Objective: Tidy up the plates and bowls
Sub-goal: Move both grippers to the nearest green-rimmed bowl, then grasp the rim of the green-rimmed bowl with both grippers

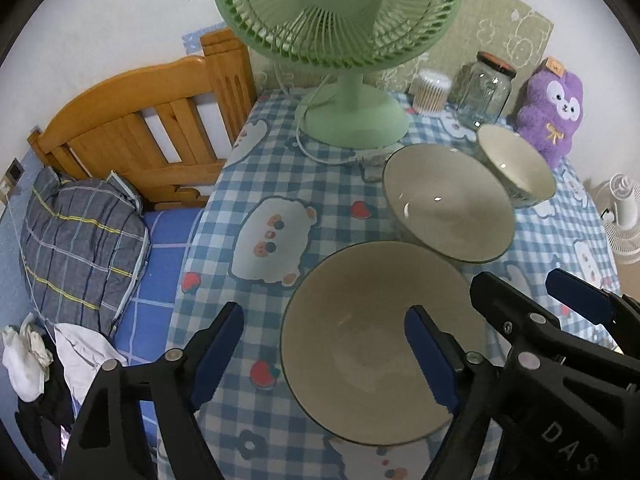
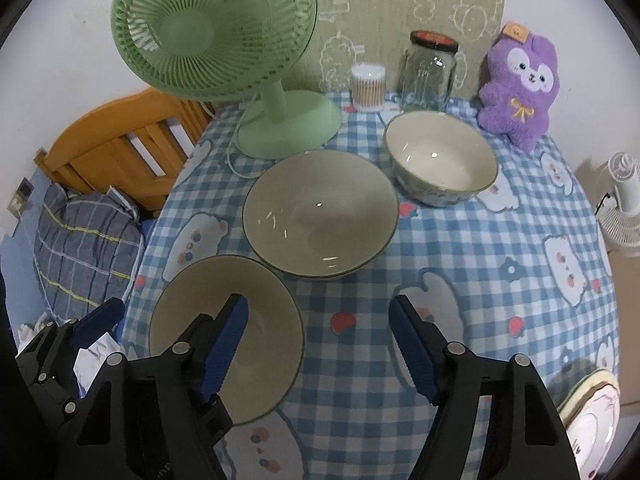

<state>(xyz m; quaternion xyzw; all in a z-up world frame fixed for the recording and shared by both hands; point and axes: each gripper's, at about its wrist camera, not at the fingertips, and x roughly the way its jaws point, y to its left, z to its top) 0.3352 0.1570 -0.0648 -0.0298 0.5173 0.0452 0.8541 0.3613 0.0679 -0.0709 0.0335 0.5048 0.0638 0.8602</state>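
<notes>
Three bowls stand on the blue checked tablecloth (image 2: 460,248). The nearest grey-green bowl (image 1: 372,344) (image 2: 200,312) sits at the table's left front. A second grey-green bowl (image 1: 448,204) (image 2: 320,212) stands behind it. A smaller white bowl with a patterned outside (image 1: 516,164) (image 2: 440,160) stands farther back right. My left gripper (image 1: 324,352) is open, its left rim between the fingers. My right gripper (image 2: 320,340) is open and empty above the cloth, right of the nearest bowl. Pink-rimmed plates (image 2: 592,424) lie at the table's front right edge.
A green desk fan (image 2: 224,40) with its cord stands at the back left. A cotton swab box (image 2: 368,86), a glass jar (image 2: 430,68) and a purple plush toy (image 2: 516,88) line the back. A wooden bed frame (image 1: 140,128) and pillow (image 1: 80,248) lie left of the table.
</notes>
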